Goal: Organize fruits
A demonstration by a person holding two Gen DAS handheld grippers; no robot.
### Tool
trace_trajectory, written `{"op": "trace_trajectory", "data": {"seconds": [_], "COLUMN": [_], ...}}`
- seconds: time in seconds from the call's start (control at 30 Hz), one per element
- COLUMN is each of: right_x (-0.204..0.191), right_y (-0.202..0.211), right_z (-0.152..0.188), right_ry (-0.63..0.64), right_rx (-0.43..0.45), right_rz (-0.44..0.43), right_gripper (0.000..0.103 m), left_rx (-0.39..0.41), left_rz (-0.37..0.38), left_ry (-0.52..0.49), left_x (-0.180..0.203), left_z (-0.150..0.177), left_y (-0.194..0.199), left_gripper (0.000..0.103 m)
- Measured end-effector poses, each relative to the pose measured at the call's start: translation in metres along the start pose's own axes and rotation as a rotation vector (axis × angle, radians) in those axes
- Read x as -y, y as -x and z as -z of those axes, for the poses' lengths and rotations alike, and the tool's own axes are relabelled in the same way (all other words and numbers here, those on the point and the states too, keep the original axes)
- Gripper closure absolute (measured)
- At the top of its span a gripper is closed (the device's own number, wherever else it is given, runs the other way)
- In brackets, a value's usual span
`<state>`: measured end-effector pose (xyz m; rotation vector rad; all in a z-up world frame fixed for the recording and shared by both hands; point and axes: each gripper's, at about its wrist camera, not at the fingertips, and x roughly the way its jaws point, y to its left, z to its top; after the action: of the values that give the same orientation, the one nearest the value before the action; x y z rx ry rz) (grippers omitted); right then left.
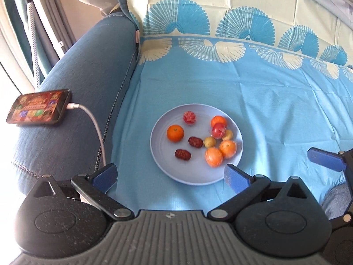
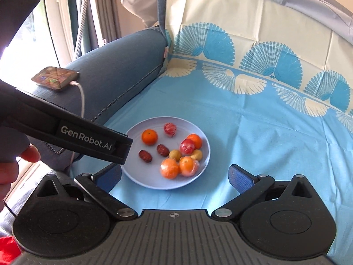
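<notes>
A pale blue plate lies on the blue patterned cloth and holds several fruits: oranges, two dark red dates, wrapped red fruits and small yellow ones. The plate also shows in the right wrist view. My left gripper is open and empty, just short of the plate's near rim. My right gripper is open and empty, its jaws standing wide at the plate's near edge. A finger of the right gripper shows in the left wrist view at the right.
A blue sofa armrest runs along the left, with a lit phone and its white charging cable on it. The left gripper's black body crosses the right wrist view at the left. The sofa back rises behind.
</notes>
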<state>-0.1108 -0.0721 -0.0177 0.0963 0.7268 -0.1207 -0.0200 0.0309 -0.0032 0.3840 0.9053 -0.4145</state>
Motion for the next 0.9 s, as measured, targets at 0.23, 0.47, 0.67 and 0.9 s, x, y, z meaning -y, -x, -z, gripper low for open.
{"op": "trace_trajectory", "data": {"seconds": [0.23,0.47,0.67,0.9], "right_x": [-0.010,-0.016,-0.013,-0.014], "right_y": [0.026,0.038,0.045,0.047], "right_z": [0.012,0.016,0.016,0.015], "right_ry": [0.021,0.029,-0.012,-0.009], "right_rx": [0.028,0.051,0.070,0.061], "right_rz": [0.080,0.110,0.109,0.089], "right_gripper": [0.001,0.001,0.001,0.001], "left_rx": [0.007,0.034,0.070,0.015], "left_rz": [-0.019,-0.061,-0.101,-0.089], "left_ry": [0.010,0.029,0.020,0.030], "left_x": [-0.007,-0.011,-0.011,-0.015], "left_z": [0.022,0.032,0.036,0.036], "left_y": [0.026,0.041,0.048,0.043], "left_gripper": [0.000,0.000,0.000,0.000]}}
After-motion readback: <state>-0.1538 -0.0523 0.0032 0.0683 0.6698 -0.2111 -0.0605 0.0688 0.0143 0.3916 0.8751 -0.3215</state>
